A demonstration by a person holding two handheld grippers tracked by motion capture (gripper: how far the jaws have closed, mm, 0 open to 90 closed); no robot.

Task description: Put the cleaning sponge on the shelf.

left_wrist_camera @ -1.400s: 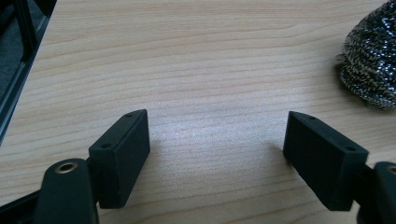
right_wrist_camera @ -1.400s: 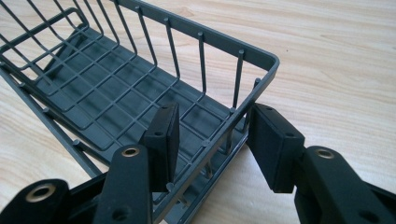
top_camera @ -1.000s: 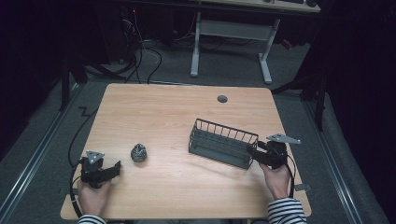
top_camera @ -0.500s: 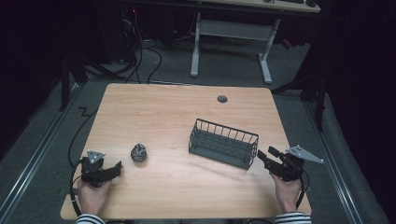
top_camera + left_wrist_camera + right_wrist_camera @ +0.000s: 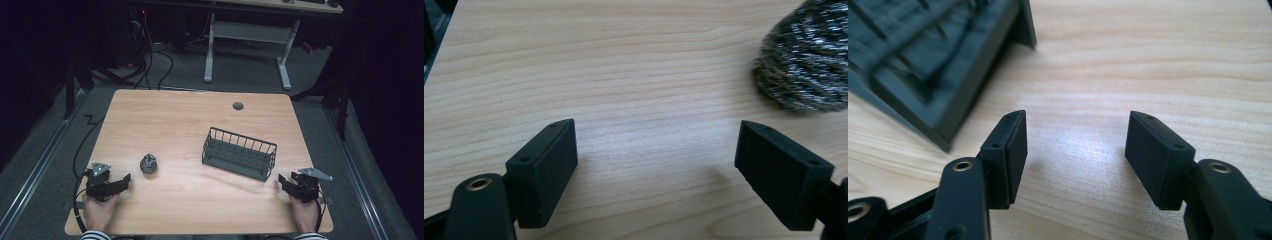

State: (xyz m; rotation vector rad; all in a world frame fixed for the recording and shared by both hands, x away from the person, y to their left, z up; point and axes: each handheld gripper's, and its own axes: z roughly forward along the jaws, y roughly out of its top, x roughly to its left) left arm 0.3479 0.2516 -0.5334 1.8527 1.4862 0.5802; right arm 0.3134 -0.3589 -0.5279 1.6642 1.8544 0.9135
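A dark wire basket (image 5: 240, 153) stands right of the table's middle; its corner (image 5: 928, 60) fills the upper left of the right gripper view. A small grey-speckled ball of yarn (image 5: 148, 163) lies left of centre, and appears at the upper right (image 5: 809, 65) in the left gripper view. My left gripper (image 5: 122, 181) rests near the front left edge, open, with bare wood between its jaws, the ball a short way ahead of it. My right gripper (image 5: 283, 181) rests near the front right edge, open and empty, just off the basket's near right corner.
The wooden table (image 5: 175, 115) has a round grey cable grommet (image 5: 238, 105) near its far edge. Cables trail off the left side onto the floor. Another desk's white legs (image 5: 282, 65) stand beyond the table.
My right gripper has pulled back from the basket's right end toward the front right edge of the table. The left gripper and the yarn ball have stayed put.
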